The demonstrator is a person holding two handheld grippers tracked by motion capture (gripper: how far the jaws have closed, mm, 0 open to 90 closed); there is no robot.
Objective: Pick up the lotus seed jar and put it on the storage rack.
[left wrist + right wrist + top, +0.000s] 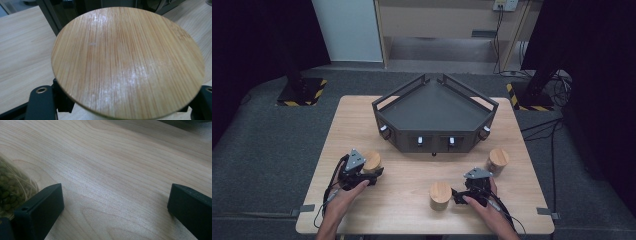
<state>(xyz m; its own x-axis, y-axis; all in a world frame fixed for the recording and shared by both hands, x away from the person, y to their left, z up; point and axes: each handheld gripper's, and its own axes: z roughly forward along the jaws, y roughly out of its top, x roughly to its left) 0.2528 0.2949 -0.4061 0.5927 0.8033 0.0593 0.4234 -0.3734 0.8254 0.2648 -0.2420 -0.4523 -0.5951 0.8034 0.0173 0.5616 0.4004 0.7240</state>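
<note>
A jar with a round bamboo lid point(372, 161) sits at the table's left front, and my left gripper point(373, 171) is shut on it below the lid. In the left gripper view the lid point(127, 62) spreads wide, with a black finger point(41, 100) at either side beneath it. My right gripper point(458, 195) rests low at the right front, pointing left at a second bamboo-lidded jar point(440, 195). Its fingers point(42, 207) stand wide open over bare wood, and that jar's glass with greenish contents point(10, 187) lies just outside the left finger.
A black angular tray point(432, 107) with low rails stands at the table's back middle. A third bamboo-lidded jar point(498, 161) stands at the right, behind the right gripper. Light wood table point(412, 175) lies between the two hands.
</note>
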